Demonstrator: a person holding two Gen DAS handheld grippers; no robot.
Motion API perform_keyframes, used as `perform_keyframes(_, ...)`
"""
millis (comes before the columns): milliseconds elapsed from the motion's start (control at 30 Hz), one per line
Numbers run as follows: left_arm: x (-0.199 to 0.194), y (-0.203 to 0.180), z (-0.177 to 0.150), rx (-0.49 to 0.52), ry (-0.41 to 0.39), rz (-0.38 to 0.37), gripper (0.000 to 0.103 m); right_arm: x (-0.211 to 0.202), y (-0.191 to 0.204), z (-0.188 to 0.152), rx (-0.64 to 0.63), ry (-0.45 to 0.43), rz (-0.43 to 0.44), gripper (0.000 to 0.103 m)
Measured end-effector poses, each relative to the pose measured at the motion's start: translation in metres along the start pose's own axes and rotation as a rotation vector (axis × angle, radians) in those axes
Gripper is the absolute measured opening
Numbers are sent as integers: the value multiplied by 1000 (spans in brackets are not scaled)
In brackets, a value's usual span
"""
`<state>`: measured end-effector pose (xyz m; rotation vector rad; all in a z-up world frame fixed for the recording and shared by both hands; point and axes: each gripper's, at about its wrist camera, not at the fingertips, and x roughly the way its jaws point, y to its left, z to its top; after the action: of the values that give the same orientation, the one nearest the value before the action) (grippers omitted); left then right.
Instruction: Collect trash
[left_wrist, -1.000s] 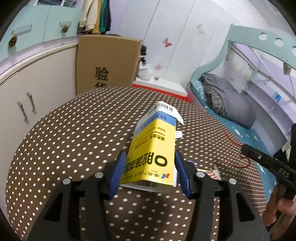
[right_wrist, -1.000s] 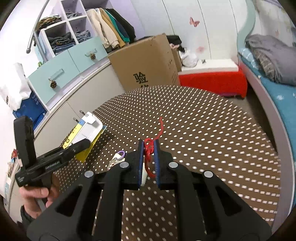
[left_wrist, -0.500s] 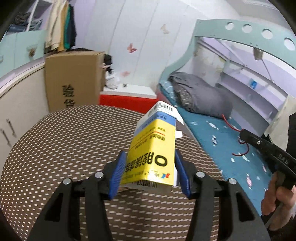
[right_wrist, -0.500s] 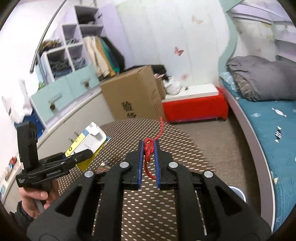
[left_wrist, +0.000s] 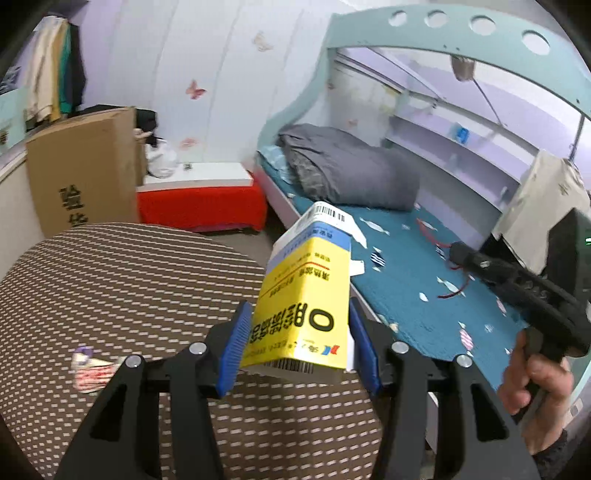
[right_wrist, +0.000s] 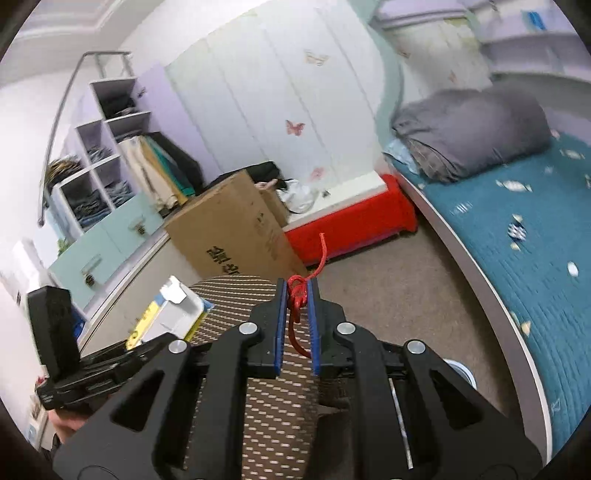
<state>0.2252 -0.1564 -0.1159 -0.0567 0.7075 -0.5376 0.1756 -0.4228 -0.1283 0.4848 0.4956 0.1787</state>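
My left gripper (left_wrist: 300, 345) is shut on a yellow and white carton (left_wrist: 308, 291) and holds it above the right edge of the round dotted table (left_wrist: 110, 280). The carton also shows in the right wrist view (right_wrist: 170, 314). My right gripper (right_wrist: 295, 317) is shut on a knotted red string (right_wrist: 301, 291), held beyond the table edge over the floor. The string also shows in the left wrist view (left_wrist: 448, 291), hanging from the right gripper. A crumpled wrapper (left_wrist: 92, 371) lies on the table at the left.
A cardboard box (right_wrist: 236, 229) stands behind the table beside a red bench (right_wrist: 354, 218). A bed with a blue cover (right_wrist: 535, 251) and grey bedding (right_wrist: 472, 129) runs along the right. A pale round rim (right_wrist: 460, 371) shows on the floor by the bed.
Both grippers have swung right, away from the table centre toward the bed side, still holding the carton and the red string. The wrapper now shows on the table at the left.
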Motion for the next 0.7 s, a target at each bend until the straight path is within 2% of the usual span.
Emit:
perform_keyframes(167, 31, -24, 4, 15, 47, -30, 52, 28, -53, -19, 88, 84, -71, 11)
perform_keyframes(400, 73, -50, 2, 54, 118, -43, 52, 97, -130, -73, 236, 261, -156, 11)
perform_keyframes(500, 92, -63, 3, 75, 151, -44, 52, 122, -166, -93, 324, 325, -177, 15)
perform_keyframes(567, 104, -73, 3, 97, 175, -43, 52, 128, -185, -103, 385, 329, -191, 36)
perform_keyframes(600, 112, -78, 2, 107, 190, -46, 52, 127, -191, -106, 403, 318, -199, 64)
perform_keyframes(700, 134, -92, -1, 133, 239, -50, 52, 114, -203, -108, 447, 280, -196, 71)
